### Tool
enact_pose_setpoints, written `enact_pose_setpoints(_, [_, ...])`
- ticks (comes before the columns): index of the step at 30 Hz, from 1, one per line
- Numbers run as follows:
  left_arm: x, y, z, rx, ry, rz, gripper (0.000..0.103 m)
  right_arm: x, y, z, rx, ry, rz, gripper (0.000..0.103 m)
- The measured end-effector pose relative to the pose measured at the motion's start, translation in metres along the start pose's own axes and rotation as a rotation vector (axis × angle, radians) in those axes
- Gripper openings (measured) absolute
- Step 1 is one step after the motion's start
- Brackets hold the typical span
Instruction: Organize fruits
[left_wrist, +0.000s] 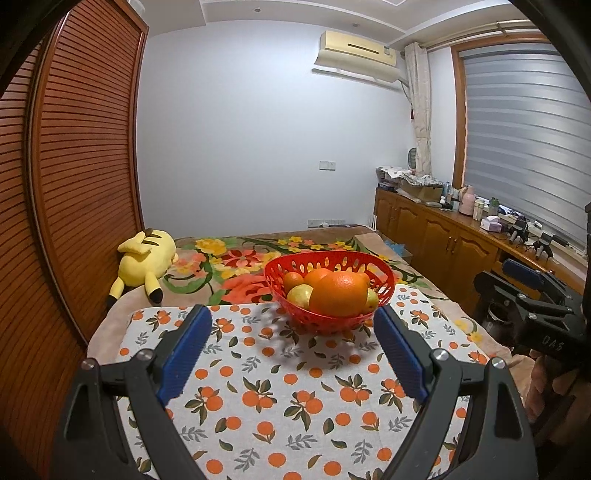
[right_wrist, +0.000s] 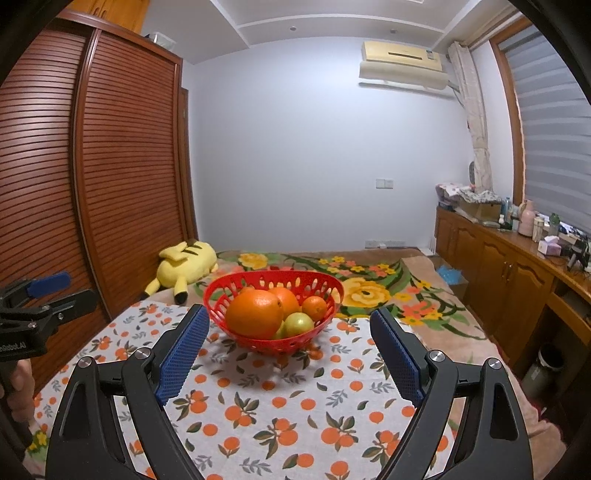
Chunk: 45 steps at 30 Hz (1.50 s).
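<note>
The red perforated basket (left_wrist: 330, 293) is oval, and from my left camera its long axis runs roughly across the picture, with one narrow end toward the yellow plush toy (left_wrist: 144, 264) and the other toward the wooden cabinets (left_wrist: 436, 230). It stands upright on the orange-print cloth (left_wrist: 258, 387), near that cloth's far edge, and holds the fruit: a large orange (left_wrist: 338, 298) at the near side, two smaller oranges behind it, and a yellow-green fruit (left_wrist: 300, 295) low at the near wall; a second pale fruit shows at the large orange's other side. In my right camera the same large orange (right_wrist: 254, 314) sits front left in the basket (right_wrist: 273, 338), with a greenish fruit (right_wrist: 298, 324) beside it. My left gripper (left_wrist: 291, 317) is released, its blue pads spread wide with nothing between them but cloth, short of the basket. My right gripper (right_wrist: 290, 319) is likewise released and empty, its pads framing the basket without touching it. The cloth lies over a flowered blanket (left_wrist: 229, 266). Beyond stand a louvred wardrobe (left_wrist: 81, 177), a wall air conditioner (left_wrist: 356, 50) and a window blind (left_wrist: 524, 129).
</note>
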<state>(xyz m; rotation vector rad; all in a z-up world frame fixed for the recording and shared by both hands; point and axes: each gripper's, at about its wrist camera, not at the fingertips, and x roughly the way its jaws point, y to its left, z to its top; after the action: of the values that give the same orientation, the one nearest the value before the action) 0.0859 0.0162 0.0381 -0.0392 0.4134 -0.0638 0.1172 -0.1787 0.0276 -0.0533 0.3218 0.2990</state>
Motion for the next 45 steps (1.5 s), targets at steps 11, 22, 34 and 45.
enact_pose_setpoints(11, [-0.002,-0.002,-0.001,-0.005,0.002,-0.013,0.09,-0.001,0.0,0.0,0.0,0.0,0.001,0.091])
enact_pose_setpoints(22, [-0.009,-0.004,0.001,-0.003,-0.009,-0.017,0.09,-0.001,0.0,0.0,-0.001,-0.001,0.0,0.091])
enact_pose_setpoints(34, [-0.011,-0.004,0.003,-0.001,-0.012,-0.019,0.09,-0.001,0.0,-0.001,-0.001,-0.001,0.0,0.091])
enact_pose_setpoints(45, [-0.013,-0.004,0.003,-0.002,-0.016,-0.022,0.09,-0.001,0.0,-0.002,-0.002,-0.002,-0.001,0.091])
